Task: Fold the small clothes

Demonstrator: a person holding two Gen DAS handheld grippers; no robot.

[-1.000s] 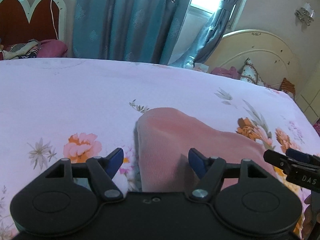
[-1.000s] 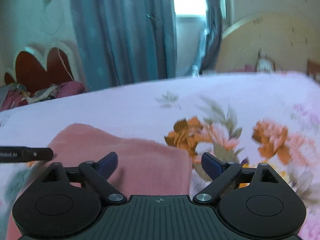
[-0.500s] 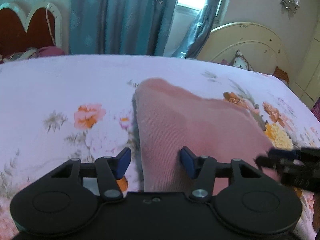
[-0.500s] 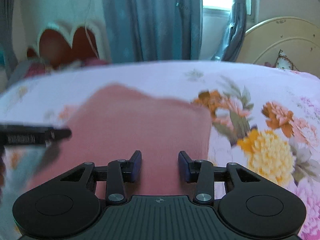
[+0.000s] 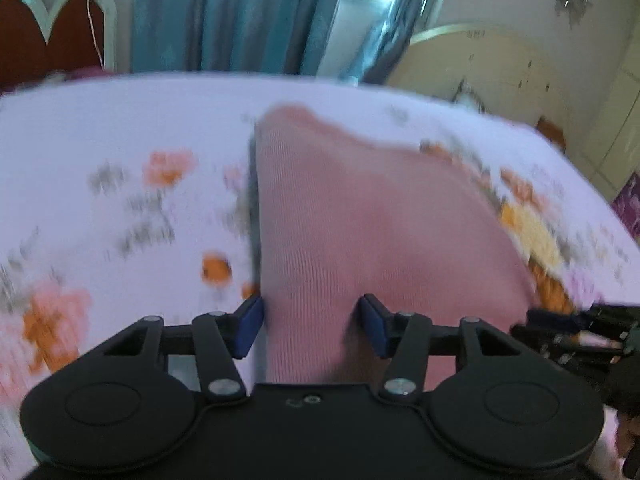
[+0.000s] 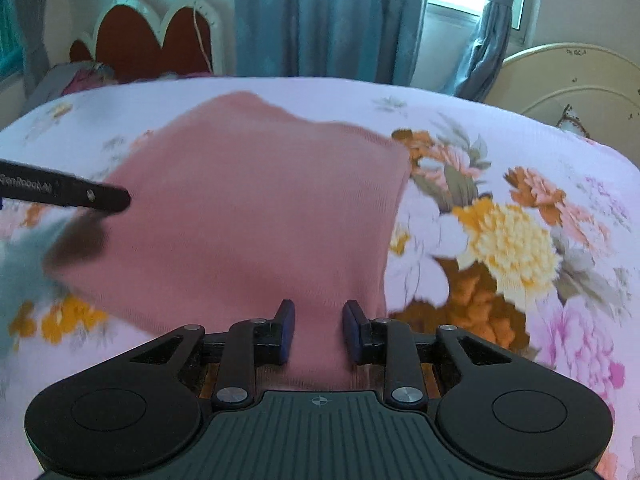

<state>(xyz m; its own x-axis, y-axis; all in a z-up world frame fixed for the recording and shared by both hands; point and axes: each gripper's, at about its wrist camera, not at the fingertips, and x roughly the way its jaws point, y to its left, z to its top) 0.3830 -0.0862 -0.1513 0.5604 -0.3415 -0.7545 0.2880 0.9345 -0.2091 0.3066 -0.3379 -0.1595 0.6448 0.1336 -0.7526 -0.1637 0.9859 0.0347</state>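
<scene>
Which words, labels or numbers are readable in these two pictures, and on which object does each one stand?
"GenRobot.AI": white print on the black finger of the left hand-held gripper, at the left edge of the right wrist view; slightly blurred.
The right hand-held gripper, seen in the left wrist view, is too blurred to read any print on it.
No text shows on the pink garment or the floral bedsheet.
</scene>
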